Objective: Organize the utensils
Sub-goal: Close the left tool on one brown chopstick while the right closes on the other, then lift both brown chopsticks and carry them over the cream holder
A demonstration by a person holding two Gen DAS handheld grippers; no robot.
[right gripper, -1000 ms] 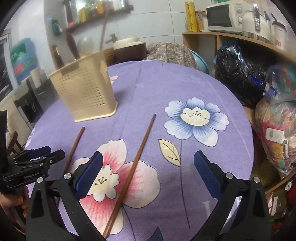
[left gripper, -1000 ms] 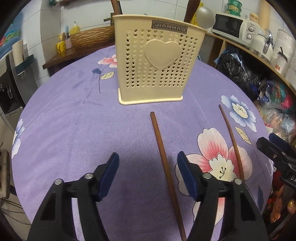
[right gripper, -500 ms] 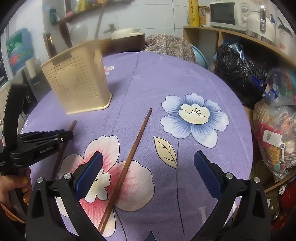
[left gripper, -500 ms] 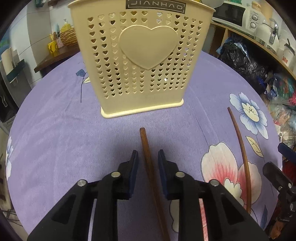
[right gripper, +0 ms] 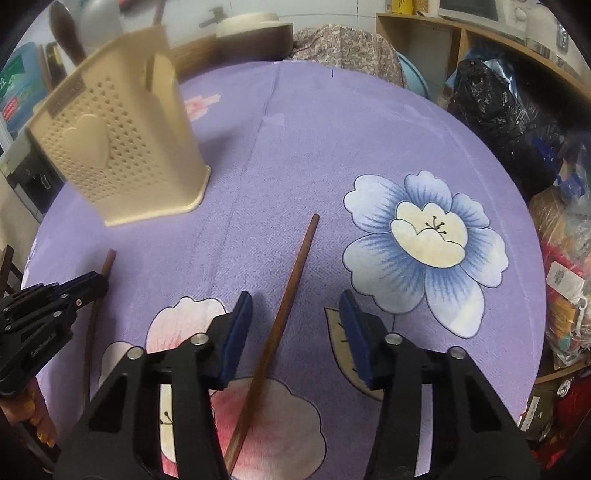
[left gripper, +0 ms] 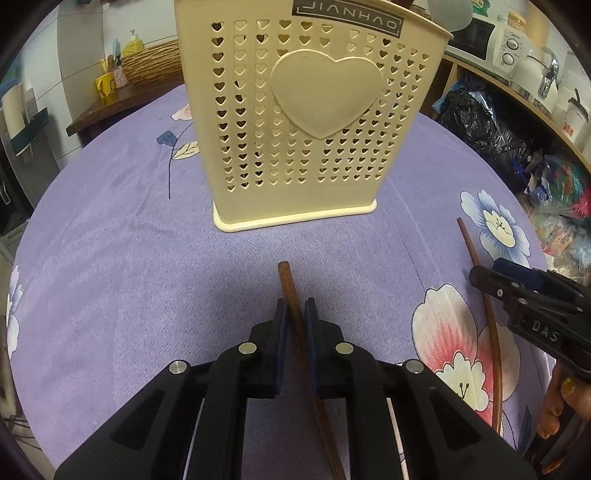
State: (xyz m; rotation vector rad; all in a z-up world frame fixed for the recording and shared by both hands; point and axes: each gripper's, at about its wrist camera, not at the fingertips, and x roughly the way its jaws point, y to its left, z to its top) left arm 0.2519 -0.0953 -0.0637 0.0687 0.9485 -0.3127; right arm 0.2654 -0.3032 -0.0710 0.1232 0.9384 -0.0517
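**Two grippers over two chopsticks on a round table**

The left gripper angles steeply down at the table, its blue pads clamped on the near chopstick. The right gripper tilts down likewise; its jaws, which have just been closing, stand half apart and straddle the far chopstick without touching it. Fingers of the person's hand show beneath the right gripper's handle.

The surface is a round table under a purple cloth printed with large flowers. A cream perforated utensil holder with a raised heart stands upright on it, just beyond the chopsticks. Shelves with a microwave and bagged goods ring the table.

Both chopsticks lie flat, well apart, their long axes running away from the cameras, with their far tips towards the holder's side of the table.
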